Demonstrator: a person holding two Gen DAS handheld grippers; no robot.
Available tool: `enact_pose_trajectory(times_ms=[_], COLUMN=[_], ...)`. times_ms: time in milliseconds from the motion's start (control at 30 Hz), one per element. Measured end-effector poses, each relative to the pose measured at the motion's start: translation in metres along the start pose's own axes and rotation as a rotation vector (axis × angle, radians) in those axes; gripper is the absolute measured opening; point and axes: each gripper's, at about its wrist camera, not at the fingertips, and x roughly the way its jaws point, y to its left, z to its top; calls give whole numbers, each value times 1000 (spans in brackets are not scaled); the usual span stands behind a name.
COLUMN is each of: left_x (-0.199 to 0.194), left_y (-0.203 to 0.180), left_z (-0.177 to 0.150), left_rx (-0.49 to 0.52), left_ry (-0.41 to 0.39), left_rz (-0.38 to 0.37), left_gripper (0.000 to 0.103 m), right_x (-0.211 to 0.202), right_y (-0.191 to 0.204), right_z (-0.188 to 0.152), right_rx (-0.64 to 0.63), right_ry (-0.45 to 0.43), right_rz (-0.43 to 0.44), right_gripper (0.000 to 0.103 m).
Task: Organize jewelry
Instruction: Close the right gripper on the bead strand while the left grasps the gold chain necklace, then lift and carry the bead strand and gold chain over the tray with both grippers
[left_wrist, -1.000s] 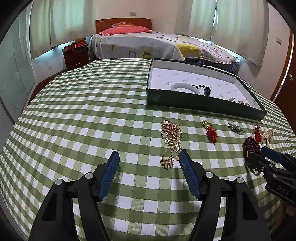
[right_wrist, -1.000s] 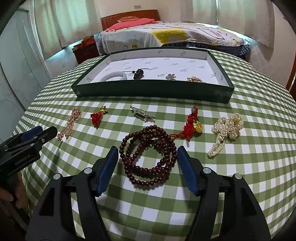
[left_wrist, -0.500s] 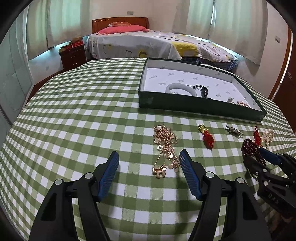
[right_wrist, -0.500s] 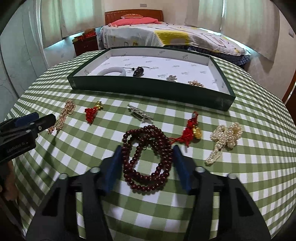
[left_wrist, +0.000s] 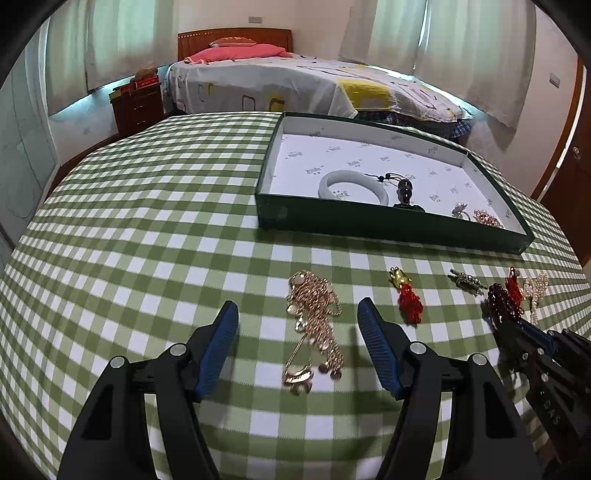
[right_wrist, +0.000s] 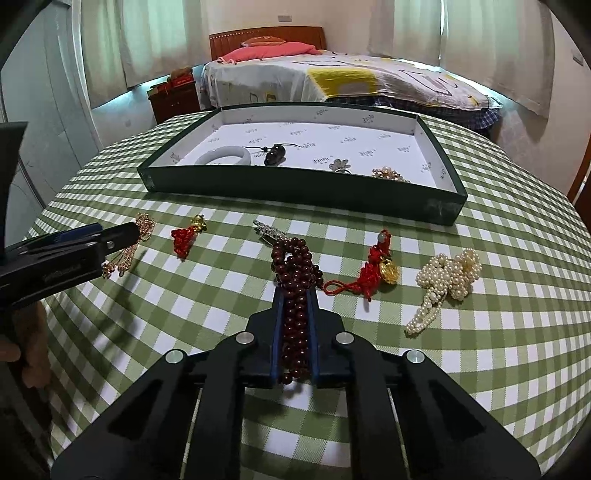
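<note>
The left hand-held gripper (left_wrist: 297, 319) is held open over the table (left_wrist: 147, 236), a gold chain (left_wrist: 316, 325) lying between its fingers with its long axis running straight ahead. The right hand-held gripper (right_wrist: 294, 291) is clamped on a bead strand (right_wrist: 295, 280), which is squeezed lengthwise and points forward toward the tray (right_wrist: 295, 186) beyond.
</note>
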Motion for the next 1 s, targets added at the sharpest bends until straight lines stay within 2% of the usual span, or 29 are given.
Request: enact_pose_trajectory(times_ms=[100, 267, 333, 400, 500, 1000], left_x=[7, 12, 12, 11, 10, -2], left_y=[-2, -7, -5, -2, 3, 3], left_z=[2, 6, 6, 6, 6, -1], left_rx=[8, 44, 47, 41, 35, 65], left_ry=[19, 13, 12, 12, 11, -16], left_rz=[-5, 7, 10, -4, -21, -16], left_gripper=[49, 35, 22, 14, 10, 9], right_x=[0, 1, 1, 1, 1, 2], right_y=[-1, -2, -3, -3, -4, -4], right_z=[0, 0, 0, 1, 1, 0], right_rx=[4, 9, 11, 13, 15, 14], right_ry=[2, 2, 1, 0, -1, -2], right_rz=[7, 16, 17, 20, 23, 20], right_gripper=[12, 12, 12, 12, 12, 12])
